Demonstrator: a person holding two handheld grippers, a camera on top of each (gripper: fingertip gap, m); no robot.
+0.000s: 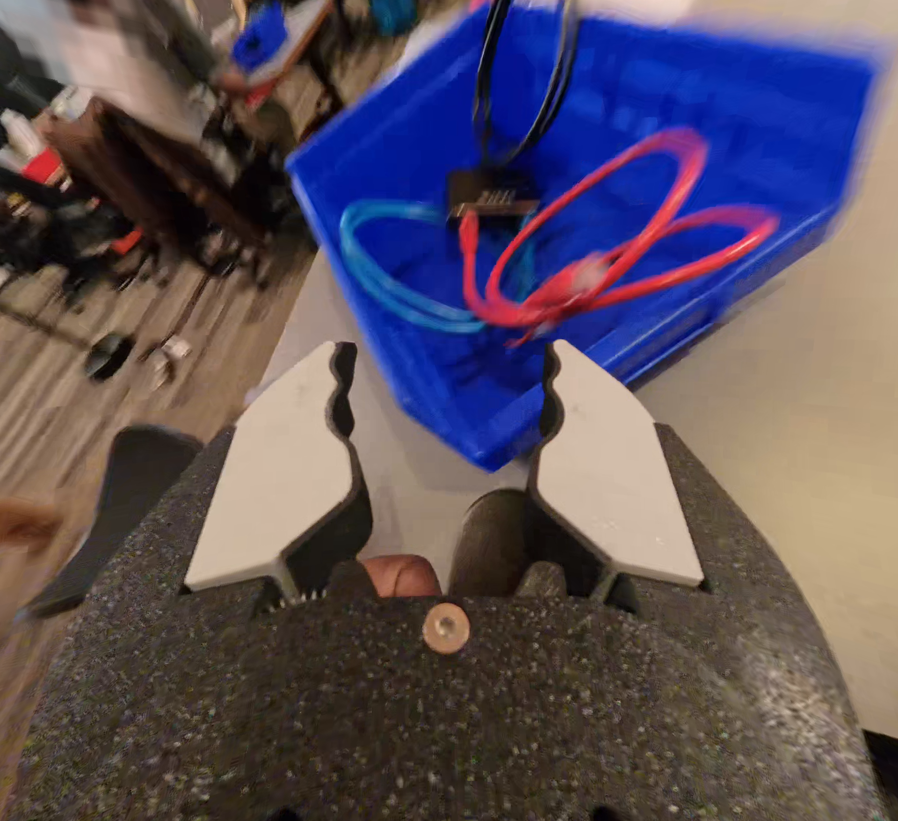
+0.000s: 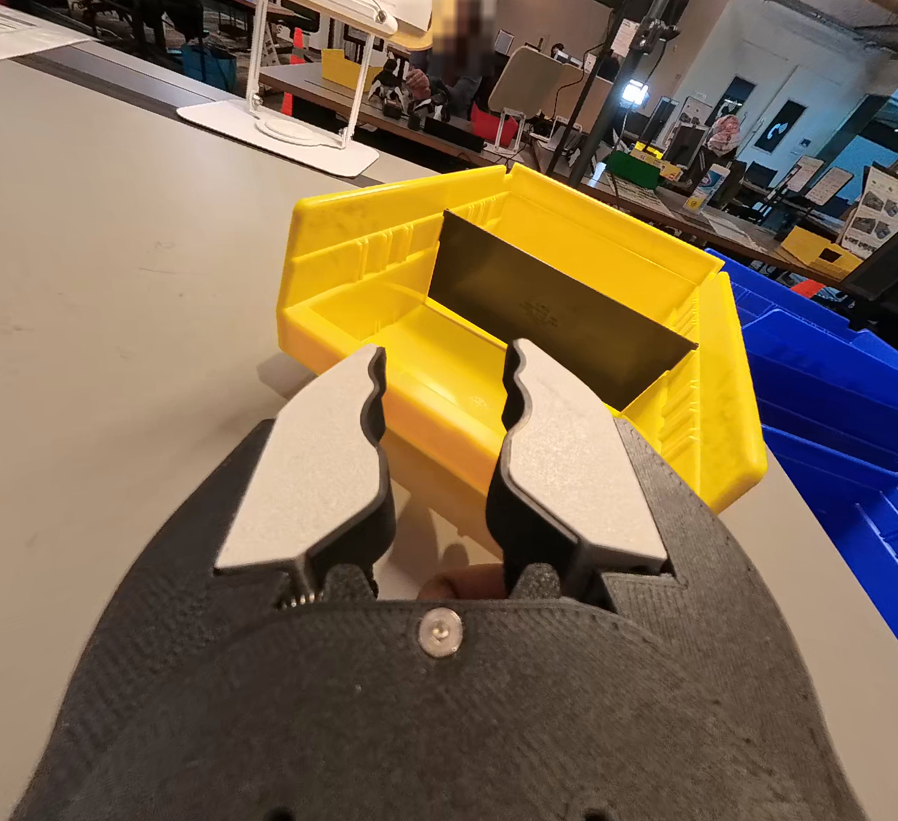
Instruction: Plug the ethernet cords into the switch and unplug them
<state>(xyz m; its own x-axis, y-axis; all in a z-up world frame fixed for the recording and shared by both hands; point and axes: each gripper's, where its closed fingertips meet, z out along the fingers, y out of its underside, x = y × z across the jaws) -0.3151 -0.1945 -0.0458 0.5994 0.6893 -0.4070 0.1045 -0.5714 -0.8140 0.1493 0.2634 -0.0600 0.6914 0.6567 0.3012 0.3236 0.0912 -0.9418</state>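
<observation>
Grey table (image 2: 121, 311) carries both bins, keeping work within reach
Blue bin (image 1: 729, 117) at 1 o'clock of left view holds all task gear together; its edge also at 3 o'clock in right view
Yellow bin (image 2: 704, 409) with black divider (image 2: 559, 311), 12 o'clock of right view, looks empty
Red cord (image 1: 680, 195) and blue cord (image 1: 369, 272) lie looped on blue bin floor; red one seems to reach switch (image 1: 486, 200), blur hides whether plugged
Left gripper (image 1: 449, 350) spread wide, empty, aimed at cords, probably for pickup
Right gripper (image 2: 444, 350) parted, empty, idle over yellow bin

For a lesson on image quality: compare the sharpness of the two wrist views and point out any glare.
Left wrist view: motion-blurred, with the blue bin, red cord and switch smeared, though the left gripper is sharp. Right wrist view: crisp on the yellow bin and right gripper; a bright lamp flares behind.
</observation>
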